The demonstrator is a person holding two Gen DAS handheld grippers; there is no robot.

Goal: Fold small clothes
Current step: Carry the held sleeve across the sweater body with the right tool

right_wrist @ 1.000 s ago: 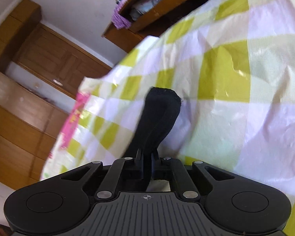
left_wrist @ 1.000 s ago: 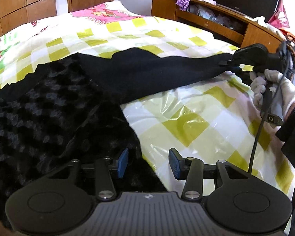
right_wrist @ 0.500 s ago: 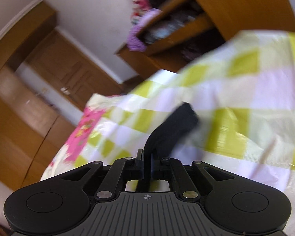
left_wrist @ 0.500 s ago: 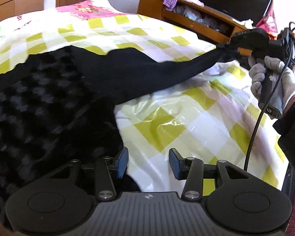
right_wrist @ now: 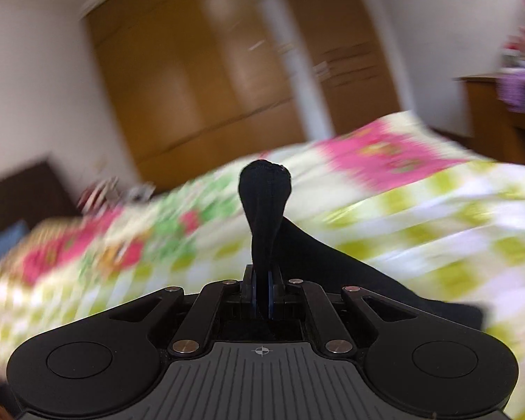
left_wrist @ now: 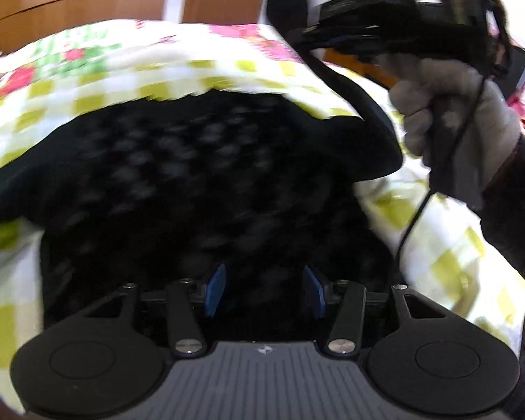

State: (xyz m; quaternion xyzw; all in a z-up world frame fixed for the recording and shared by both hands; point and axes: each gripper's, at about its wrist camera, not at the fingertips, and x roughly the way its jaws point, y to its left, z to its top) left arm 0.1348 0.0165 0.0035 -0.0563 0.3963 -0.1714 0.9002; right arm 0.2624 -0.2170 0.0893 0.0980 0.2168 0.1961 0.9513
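Sleeve fold under way, nothing finished yet.
Right hand-held gripper (right_wrist: 261, 297) is clenched on the cuff of the black garment (left_wrist: 199, 189), lifting that sleeve above the body spread on the bed (left_wrist: 98, 80); left hand-held gripper (left_wrist: 264, 290), its jaws having just been opening, hangs released over the dark cloth, gripping nothing. Other sleeve and hem folds look undone. Blur smears both views, and the garment's near edge is cut off.

The black garment (left_wrist: 199, 175) and checked bed cover (right_wrist: 420, 217) look smeared. The wooden wardrobe (right_wrist: 206, 80) is fuzzy too.
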